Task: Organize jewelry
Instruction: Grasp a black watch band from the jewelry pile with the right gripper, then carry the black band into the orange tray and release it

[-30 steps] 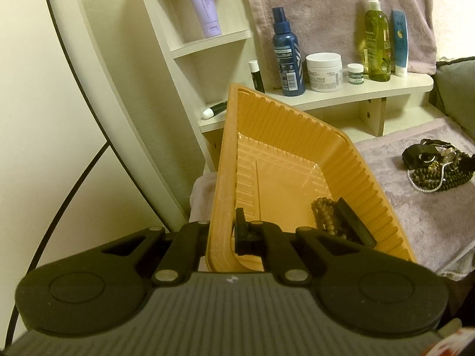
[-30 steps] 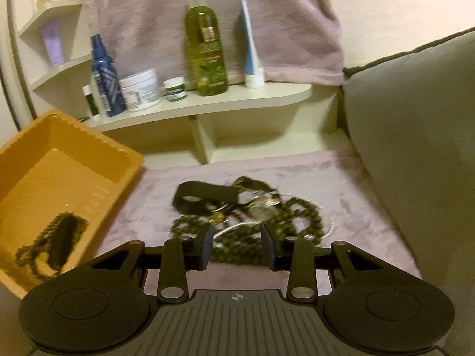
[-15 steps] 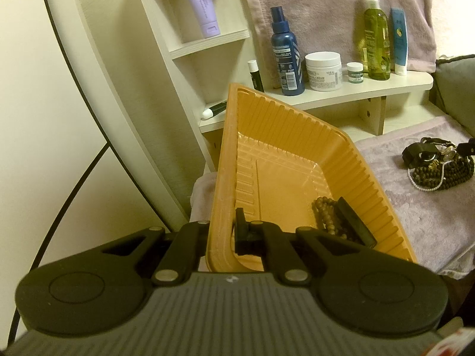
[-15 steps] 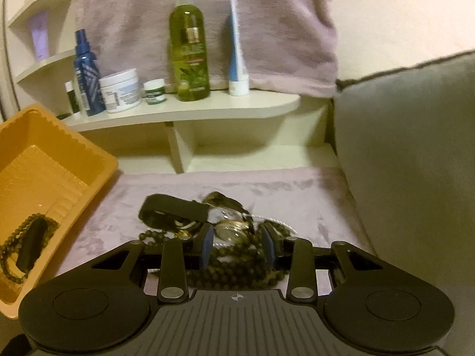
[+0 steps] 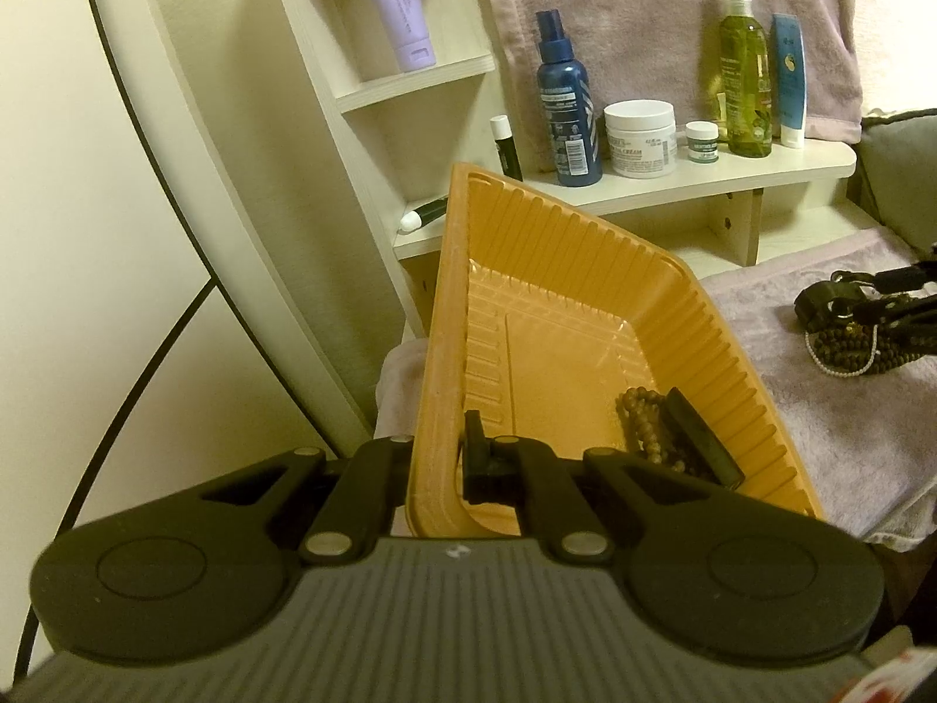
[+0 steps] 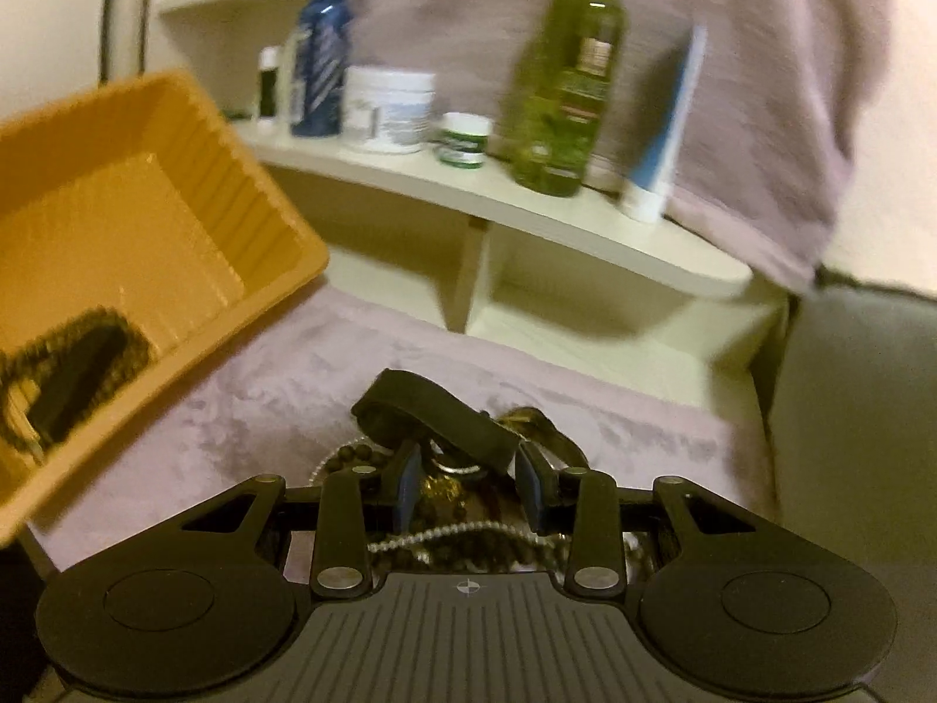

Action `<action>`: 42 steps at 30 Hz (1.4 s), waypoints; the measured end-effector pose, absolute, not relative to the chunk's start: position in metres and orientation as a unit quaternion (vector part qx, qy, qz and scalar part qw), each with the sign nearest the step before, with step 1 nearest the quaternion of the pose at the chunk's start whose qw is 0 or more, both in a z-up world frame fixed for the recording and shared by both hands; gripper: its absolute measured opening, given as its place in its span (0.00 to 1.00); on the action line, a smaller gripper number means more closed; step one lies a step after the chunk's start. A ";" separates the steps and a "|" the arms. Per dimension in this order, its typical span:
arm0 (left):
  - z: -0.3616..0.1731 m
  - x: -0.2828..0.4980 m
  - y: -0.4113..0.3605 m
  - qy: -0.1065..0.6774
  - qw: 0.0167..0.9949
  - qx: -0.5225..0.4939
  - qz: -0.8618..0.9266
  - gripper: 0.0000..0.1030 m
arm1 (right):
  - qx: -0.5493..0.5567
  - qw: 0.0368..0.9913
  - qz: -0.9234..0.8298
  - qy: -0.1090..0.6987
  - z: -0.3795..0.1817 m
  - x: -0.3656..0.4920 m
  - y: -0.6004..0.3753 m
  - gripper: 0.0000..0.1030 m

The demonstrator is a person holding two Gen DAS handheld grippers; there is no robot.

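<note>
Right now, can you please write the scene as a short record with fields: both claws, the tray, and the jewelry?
left claw: shut on the near wall of the orange tray, which is tilted
right claw: open, over the jewelry pile, pads not pressing on anything
in tray: bead bracelet and a dark flat piece
jewelry pile: black strap, dark beads, pearl strand, on the mauve towel
background: bottles and jars on a shelf

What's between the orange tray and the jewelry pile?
Only bare mauve cloth separates the orange tray from the jewelry pile; the left wrist view shows it best, and the right wrist view agrees.
</note>
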State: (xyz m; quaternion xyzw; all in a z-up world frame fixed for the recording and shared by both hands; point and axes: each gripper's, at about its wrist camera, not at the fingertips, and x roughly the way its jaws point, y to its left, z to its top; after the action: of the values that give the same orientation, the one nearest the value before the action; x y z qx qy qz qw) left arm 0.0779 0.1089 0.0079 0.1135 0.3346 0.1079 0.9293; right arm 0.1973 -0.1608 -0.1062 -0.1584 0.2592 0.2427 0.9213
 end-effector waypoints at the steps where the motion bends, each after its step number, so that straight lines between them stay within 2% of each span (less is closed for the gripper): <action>1: 0.008 0.078 0.109 0.335 0.929 0.113 0.108 0.03 | -0.170 0.920 0.243 0.256 -0.108 0.199 -0.157 0.35; 11: 0.008 0.078 0.111 0.337 0.929 0.111 0.108 0.03 | -0.267 0.908 0.247 0.207 -0.118 0.198 -0.133 0.33; 14: 0.008 0.078 0.111 0.336 0.929 0.110 0.108 0.03 | -0.298 0.901 0.253 0.190 -0.122 0.192 -0.128 0.14; 25: 0.008 0.079 0.111 0.337 0.929 0.110 0.109 0.03 | -0.385 0.880 0.235 0.151 -0.138 0.184 -0.112 0.12; 28: 0.008 0.079 0.111 0.336 0.929 0.110 0.108 0.03 | -0.371 0.887 0.230 0.152 -0.134 0.184 -0.115 0.12; 32: 0.008 0.078 0.111 0.336 0.929 0.110 0.108 0.03 | -0.328 0.906 0.225 0.144 -0.120 0.181 -0.126 0.03; 38: 0.008 0.079 0.111 0.336 0.929 0.108 0.108 0.03 | -0.179 0.934 0.249 0.181 -0.087 0.182 -0.159 0.03; 42: 0.008 0.079 0.110 0.336 0.929 0.109 0.108 0.03 | -0.147 0.943 0.243 0.176 -0.072 0.177 -0.173 0.03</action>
State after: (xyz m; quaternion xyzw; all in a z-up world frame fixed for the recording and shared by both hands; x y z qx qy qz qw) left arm 0.0788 0.1104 0.0078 0.1092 0.3358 0.1085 0.9293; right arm 0.1773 -0.1733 -0.0723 -0.1468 0.1758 0.2429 0.9426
